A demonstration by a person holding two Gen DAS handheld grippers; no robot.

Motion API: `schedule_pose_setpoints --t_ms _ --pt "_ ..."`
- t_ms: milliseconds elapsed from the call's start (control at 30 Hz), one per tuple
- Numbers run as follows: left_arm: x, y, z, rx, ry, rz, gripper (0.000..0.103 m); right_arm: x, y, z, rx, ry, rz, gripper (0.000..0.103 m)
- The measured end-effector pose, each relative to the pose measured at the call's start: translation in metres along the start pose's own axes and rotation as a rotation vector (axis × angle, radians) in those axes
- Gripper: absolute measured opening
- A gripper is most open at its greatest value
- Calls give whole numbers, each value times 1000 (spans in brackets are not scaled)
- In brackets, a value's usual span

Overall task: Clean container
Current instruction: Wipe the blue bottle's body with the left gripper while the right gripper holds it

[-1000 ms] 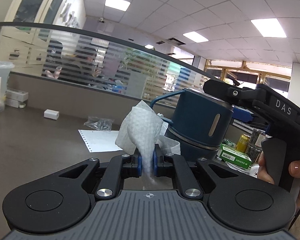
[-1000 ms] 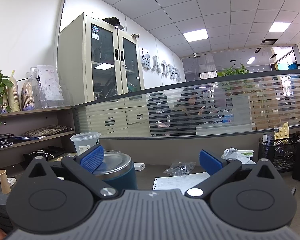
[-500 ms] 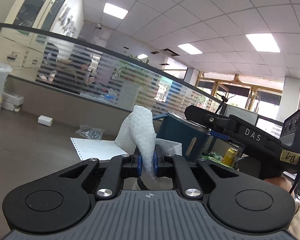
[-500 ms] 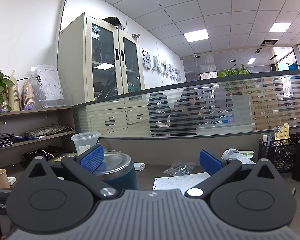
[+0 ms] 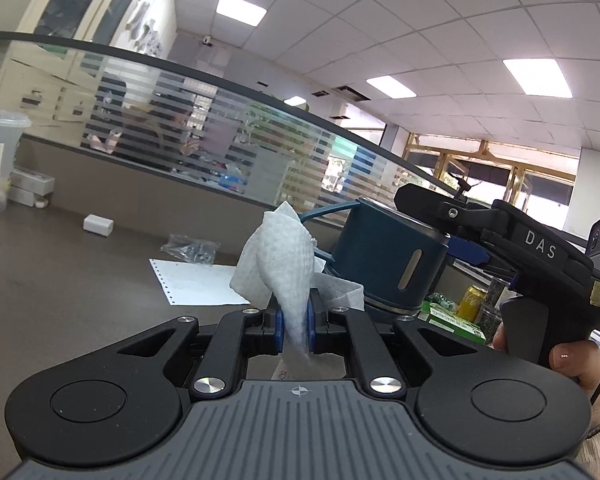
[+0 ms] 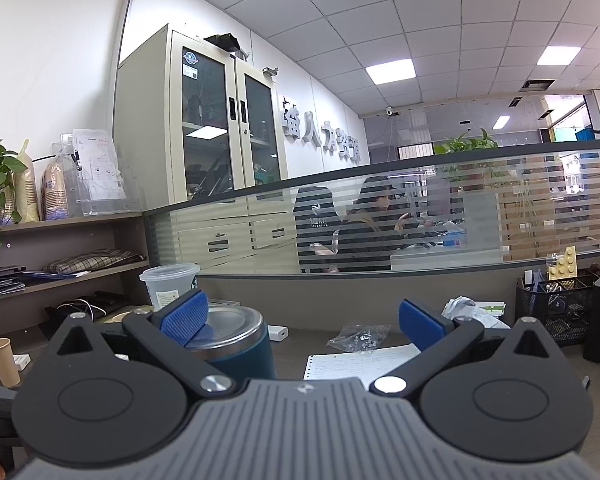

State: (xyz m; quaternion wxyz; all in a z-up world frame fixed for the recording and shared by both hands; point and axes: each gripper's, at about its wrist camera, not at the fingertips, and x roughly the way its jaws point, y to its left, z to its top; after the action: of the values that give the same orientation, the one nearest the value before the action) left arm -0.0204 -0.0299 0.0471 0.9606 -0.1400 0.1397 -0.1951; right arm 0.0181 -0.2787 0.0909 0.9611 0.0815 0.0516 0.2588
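We pinch a white wipe (image 5: 278, 256) tight in our left tongs (image 5: 296, 322). Our right tongs (image 6: 302, 322) are wide open and hold nothing. The blue container (image 5: 388, 260) sits on the desk (image 5: 60, 280), just past the wipe and a bit to the right; one right finger (image 6: 185, 317) is beside its rim. We are about to rub it. Next we must close on the container and press the wipe against it. Compared with a moment ago, the container looks closer to our left tongs.
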Motion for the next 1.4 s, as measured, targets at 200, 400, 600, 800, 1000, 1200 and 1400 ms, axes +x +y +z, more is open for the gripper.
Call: schedule_pose_setpoints --t_ms 200,400,600,800,1000,1200,1400 --pt "3 2 -3 -1 10 10 13 1 2 1 0 1 0 103" --pt "5 4 -5 -10 23 14 13 2 5 1 2 0 1 103" --pt "4 12 3 -62 7 -27 15 2 4 1 -3 0 4 103" --pt "3 11 11 -76 -23 -47 15 3 4 1 -2 0 3 103" --pt "6 12 8 -97 -10 -42 15 5 2 2 2 1 3 103" --pt "10 16 4 -105 0 -40 15 5 1 2 4 1 2 103" --pt "15 19 -1 -111 17 -33 15 5 0 1 2 1 3 103"
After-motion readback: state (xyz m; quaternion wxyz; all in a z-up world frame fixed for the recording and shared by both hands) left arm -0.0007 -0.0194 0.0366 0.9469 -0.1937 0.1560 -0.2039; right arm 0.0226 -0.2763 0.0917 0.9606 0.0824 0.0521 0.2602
